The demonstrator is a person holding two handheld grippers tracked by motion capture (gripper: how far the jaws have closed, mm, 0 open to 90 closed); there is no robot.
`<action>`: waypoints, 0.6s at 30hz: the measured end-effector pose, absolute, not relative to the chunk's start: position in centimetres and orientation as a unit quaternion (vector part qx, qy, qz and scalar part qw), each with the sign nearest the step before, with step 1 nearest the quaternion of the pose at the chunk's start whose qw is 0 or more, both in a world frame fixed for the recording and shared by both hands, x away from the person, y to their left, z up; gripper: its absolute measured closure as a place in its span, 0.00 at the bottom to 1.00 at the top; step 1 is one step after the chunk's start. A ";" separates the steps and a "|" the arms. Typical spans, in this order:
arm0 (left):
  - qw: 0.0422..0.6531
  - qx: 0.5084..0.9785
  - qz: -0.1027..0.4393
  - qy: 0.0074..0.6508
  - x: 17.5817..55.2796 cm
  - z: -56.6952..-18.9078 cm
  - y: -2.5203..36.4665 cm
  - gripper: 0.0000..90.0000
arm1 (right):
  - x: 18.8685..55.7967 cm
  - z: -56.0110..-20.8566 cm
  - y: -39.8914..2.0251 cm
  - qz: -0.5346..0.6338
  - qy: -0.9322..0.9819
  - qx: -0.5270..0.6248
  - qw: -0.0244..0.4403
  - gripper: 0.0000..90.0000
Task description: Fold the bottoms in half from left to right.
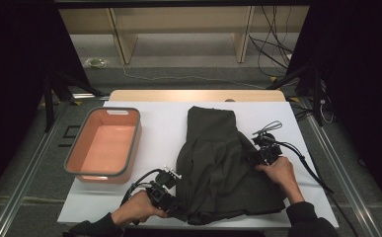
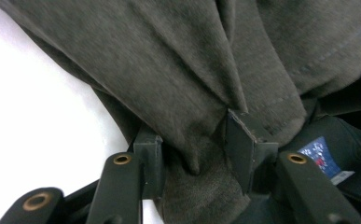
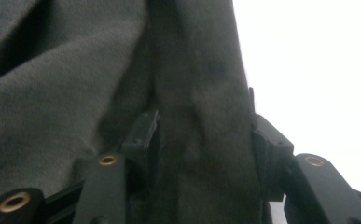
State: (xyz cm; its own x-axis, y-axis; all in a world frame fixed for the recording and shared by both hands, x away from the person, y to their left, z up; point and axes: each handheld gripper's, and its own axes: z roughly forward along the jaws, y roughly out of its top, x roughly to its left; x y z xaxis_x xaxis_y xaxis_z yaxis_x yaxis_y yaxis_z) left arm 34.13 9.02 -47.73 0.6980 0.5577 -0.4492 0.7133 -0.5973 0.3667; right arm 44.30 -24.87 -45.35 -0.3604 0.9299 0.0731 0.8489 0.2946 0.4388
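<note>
Two grippers work a dark garment (image 1: 218,163) on the white table (image 1: 159,128): left gripper (image 2: 194,149) & right gripper (image 3: 201,140), jaws part-open w/ cloth bunched between, likely readying a fold; pink bin (image 1: 104,143) lies beyond left gripper.

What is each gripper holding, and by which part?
The dark garment lies between both pairs of jaws: left gripper at its near-left corner, right gripper at its right edge. Whether they clamp is unclear.

Dim surroundings, bright white tabletop, blurred soft close-ups
</note>
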 end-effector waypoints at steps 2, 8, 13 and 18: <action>0.266 0.882 -0.147 0.360 34.0 -47.7 9.2 0.63 | 44.1 -45.2 -25.2 0.212 0.796 0.560 0.094 0.57; 0.285 0.869 -0.119 0.387 34.9 -46.6 10.1 0.46 | 43.9 -45.3 -26.2 0.221 0.787 0.571 0.083 0.57; 0.325 0.849 -0.083 0.409 36.0 -45.0 11.2 0.37 | 43.7 -44.8 -26.8 0.237 0.780 0.572 0.091 0.60; 0.353 0.833 -0.054 0.422 37.1 -43.8 12.1 0.35 | 43.0 -44.2 -27.3 0.253 0.775 0.571 0.097 0.67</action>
State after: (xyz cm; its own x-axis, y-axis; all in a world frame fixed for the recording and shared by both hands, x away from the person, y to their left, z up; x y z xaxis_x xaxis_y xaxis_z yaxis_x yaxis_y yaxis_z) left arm 37.13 12.05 -43.77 0.6383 0.6645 -0.3887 0.7413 -0.3945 0.5430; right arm 43.01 -27.28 -44.16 -0.3283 0.9343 0.1390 0.8360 0.2189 0.5031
